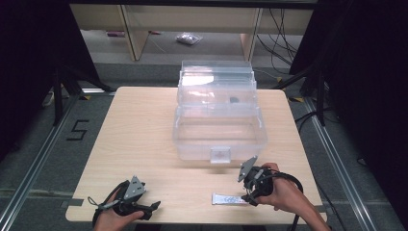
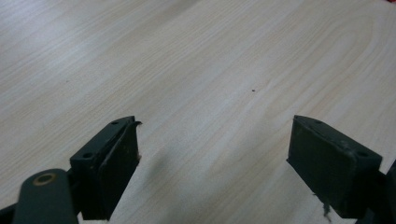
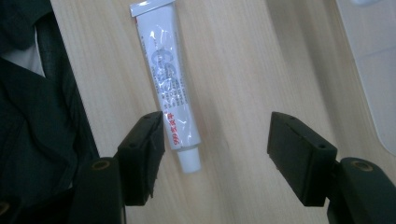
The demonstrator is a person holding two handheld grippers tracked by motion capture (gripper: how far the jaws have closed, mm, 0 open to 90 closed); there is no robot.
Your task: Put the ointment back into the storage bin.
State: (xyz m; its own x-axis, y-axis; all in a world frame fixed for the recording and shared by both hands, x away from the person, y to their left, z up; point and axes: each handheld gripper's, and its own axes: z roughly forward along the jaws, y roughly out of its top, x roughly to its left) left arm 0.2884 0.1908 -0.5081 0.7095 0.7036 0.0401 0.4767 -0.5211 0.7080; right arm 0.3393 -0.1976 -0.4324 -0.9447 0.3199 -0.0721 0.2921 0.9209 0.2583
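A white tube (image 3: 169,79) with grey and red print lies flat on the wooden table (image 1: 144,134), its cap end toward me. My right gripper (image 3: 217,126) hangs over it, open. The tube's cap end lies just inside the left jaw, and neither pad presses on it. In the high view the tube (image 1: 230,198) lies near the table's front edge, just left of the right gripper (image 1: 249,198). My left gripper (image 1: 150,210) rests at the front left, open (image 2: 215,126) over bare wood.
A large clear plastic box (image 1: 219,130) with its lid raised stands at the middle and back of the table, its latch facing me. Its corner (image 3: 373,70) shows near the right gripper. Dark clothing (image 3: 32,116) lies along the table's front edge.
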